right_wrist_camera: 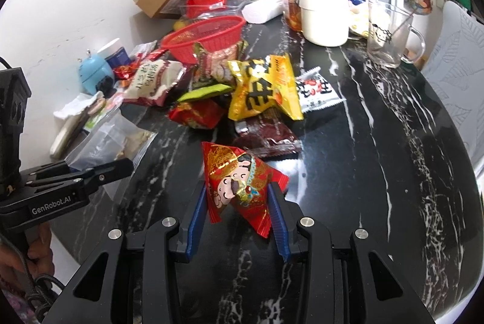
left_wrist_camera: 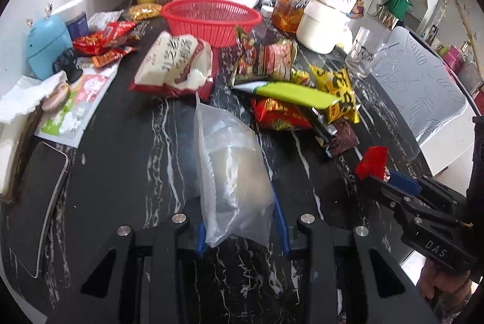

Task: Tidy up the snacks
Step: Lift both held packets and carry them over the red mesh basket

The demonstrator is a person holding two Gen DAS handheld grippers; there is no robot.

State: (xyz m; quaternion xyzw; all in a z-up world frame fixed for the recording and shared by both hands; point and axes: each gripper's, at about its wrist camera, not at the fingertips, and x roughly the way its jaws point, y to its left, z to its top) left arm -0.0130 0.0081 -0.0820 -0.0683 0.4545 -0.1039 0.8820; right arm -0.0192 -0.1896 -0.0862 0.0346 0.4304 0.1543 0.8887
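My left gripper (left_wrist_camera: 242,221) grips a clear plastic bag (left_wrist_camera: 233,173), my right gripper (right_wrist_camera: 239,212) pinches a red snack packet (right_wrist_camera: 242,182); next, I judge, both go into the red basket (left_wrist_camera: 211,18).

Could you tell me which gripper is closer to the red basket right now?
Hard to tell. The left gripper, shut on a clear bag, and the right gripper, shut on a red packet, both sit well short of the red basket, with the snack pile between.

Glass mug (right_wrist_camera: 390,37), white kettle (right_wrist_camera: 325,15), phone (left_wrist_camera: 39,203)
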